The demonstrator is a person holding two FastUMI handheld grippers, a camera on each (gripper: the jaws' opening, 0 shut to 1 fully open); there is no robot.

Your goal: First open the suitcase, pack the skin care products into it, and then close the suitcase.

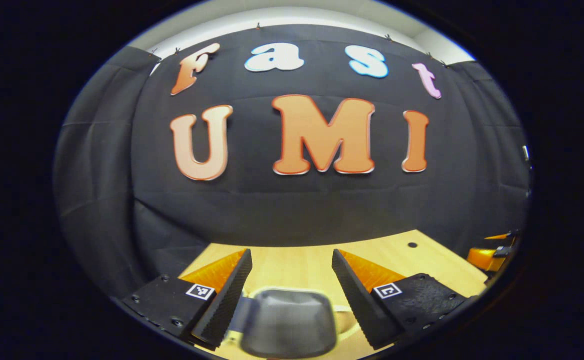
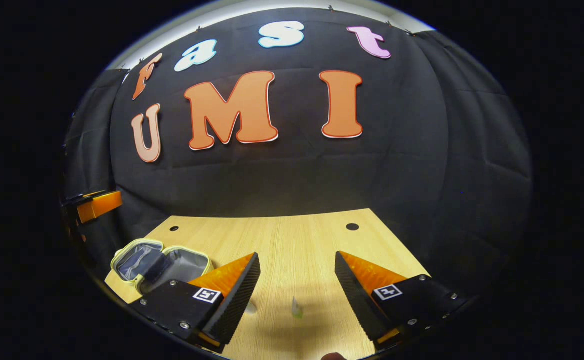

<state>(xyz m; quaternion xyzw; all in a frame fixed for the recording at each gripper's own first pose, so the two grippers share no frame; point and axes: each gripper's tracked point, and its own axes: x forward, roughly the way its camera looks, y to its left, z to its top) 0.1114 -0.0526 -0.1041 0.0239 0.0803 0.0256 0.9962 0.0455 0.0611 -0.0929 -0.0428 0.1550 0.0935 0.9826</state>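
In the right gripper view a small suitcase (image 2: 157, 262) with a pale green rim and grey lining lies open at the table's left edge, partly behind my left finger. A small pale skin care item (image 2: 297, 307) lies on the wood between the fingers of my right gripper (image 2: 297, 260), which is open and holds nothing. A second small pale item (image 2: 250, 307) shows beside that finger. In the left gripper view my left gripper (image 1: 290, 260) is open above a blurred grey part of the suitcase (image 1: 289, 322), close under the camera.
The light wooden table (image 2: 312, 240) runs back to the black cloth wall and has small dark holes (image 2: 352, 226) near its far edge. The other gripper shows at the right edge (image 1: 492, 255) of the left gripper view and at the left edge (image 2: 94, 205) of the right gripper view.
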